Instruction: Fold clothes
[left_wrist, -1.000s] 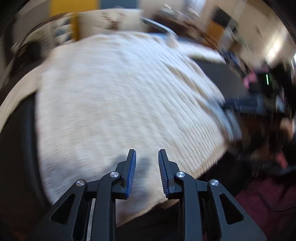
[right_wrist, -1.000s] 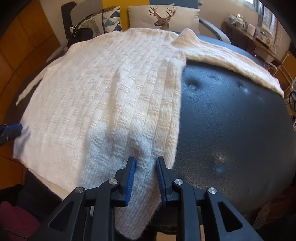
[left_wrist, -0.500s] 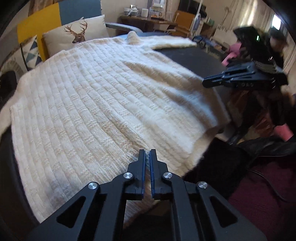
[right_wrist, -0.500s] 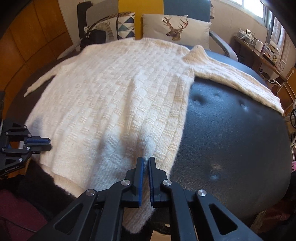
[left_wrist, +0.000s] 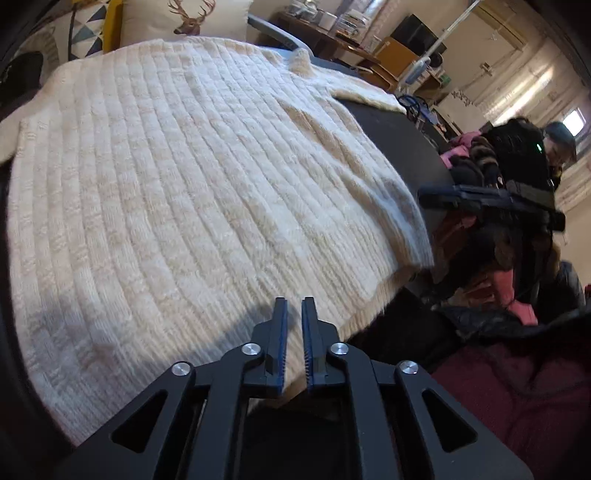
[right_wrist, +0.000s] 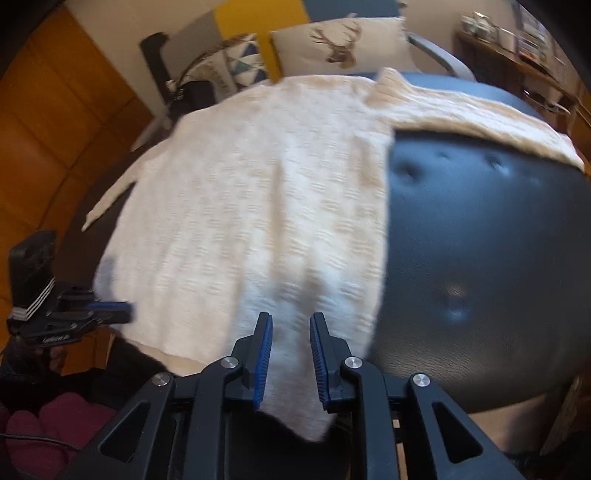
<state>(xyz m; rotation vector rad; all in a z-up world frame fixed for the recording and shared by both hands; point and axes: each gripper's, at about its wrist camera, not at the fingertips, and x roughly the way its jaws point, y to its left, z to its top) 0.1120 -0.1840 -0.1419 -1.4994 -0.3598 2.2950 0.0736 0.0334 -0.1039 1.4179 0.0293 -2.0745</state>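
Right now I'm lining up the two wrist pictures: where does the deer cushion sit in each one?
Left wrist view: deer cushion at the top edge, left of centre, behind the sweater.
Right wrist view: deer cushion at the top, right of centre, also behind the sweater.
Shared landmark: the sweater's collar.

Cream basket-weave sweater (left_wrist: 192, 192) — black tufted cushion (right_wrist: 480, 240)

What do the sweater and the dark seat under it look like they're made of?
Sweater: thick cream knit, likely wool or acrylic; ribbed and basket-weave rows with a fuzzy edge at the hem. Seat: black leather or faux leather, can't tell which; smooth, slightly glossy, with tufted dimples catching highlights.
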